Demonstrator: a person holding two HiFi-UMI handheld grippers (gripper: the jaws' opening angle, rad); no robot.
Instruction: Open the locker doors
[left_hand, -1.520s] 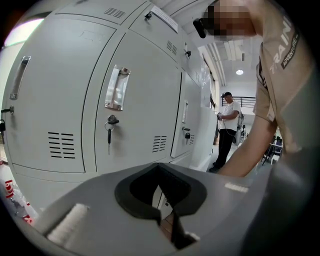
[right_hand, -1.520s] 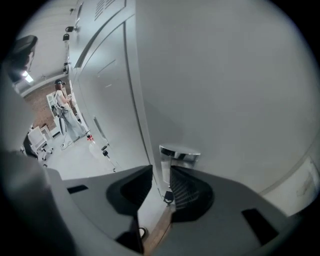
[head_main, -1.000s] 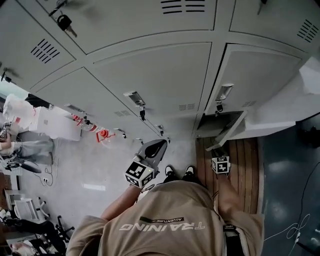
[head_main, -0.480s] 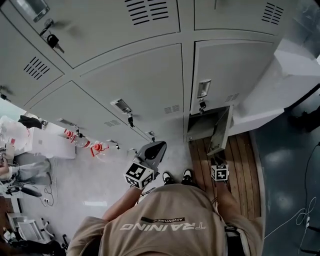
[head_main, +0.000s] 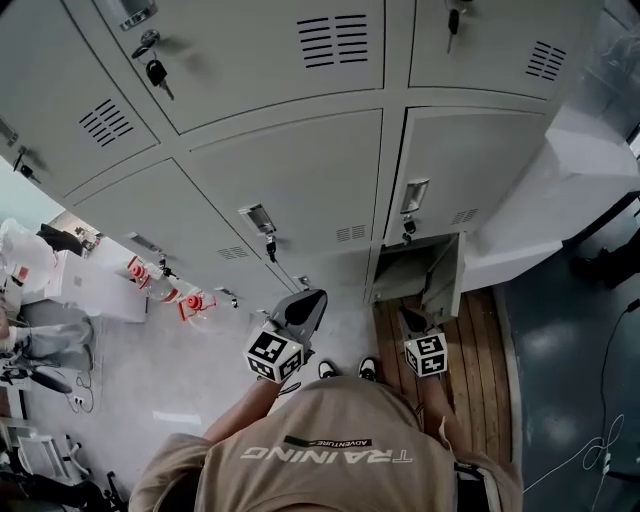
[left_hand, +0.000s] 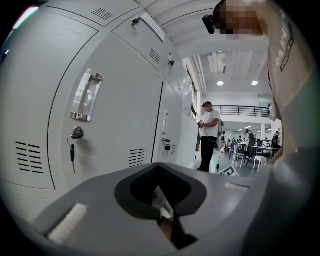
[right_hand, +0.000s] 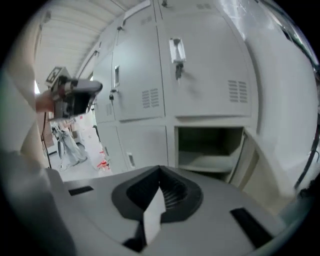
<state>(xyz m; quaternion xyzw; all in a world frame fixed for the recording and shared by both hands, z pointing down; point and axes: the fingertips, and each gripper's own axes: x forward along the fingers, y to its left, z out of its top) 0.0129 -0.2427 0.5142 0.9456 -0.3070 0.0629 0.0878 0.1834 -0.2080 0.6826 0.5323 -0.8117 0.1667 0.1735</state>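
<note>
Facing a grey locker bank (head_main: 290, 170), all tall doors with long axes upright. At bottom right, one open compartment (right_hand: 210, 145) with a bare shelf inside. Hinged at its right side, the open door (right_hand: 248, 160), free edge pointing out from the bank toward the person. Just above, a shut door with handle (right_hand: 176, 49) and lock (right_hand: 178, 71). Low before the lockers, left gripper (head_main: 305, 306) and right gripper (head_main: 411, 320), each with jaws together on nothing, touching no door.
</note>
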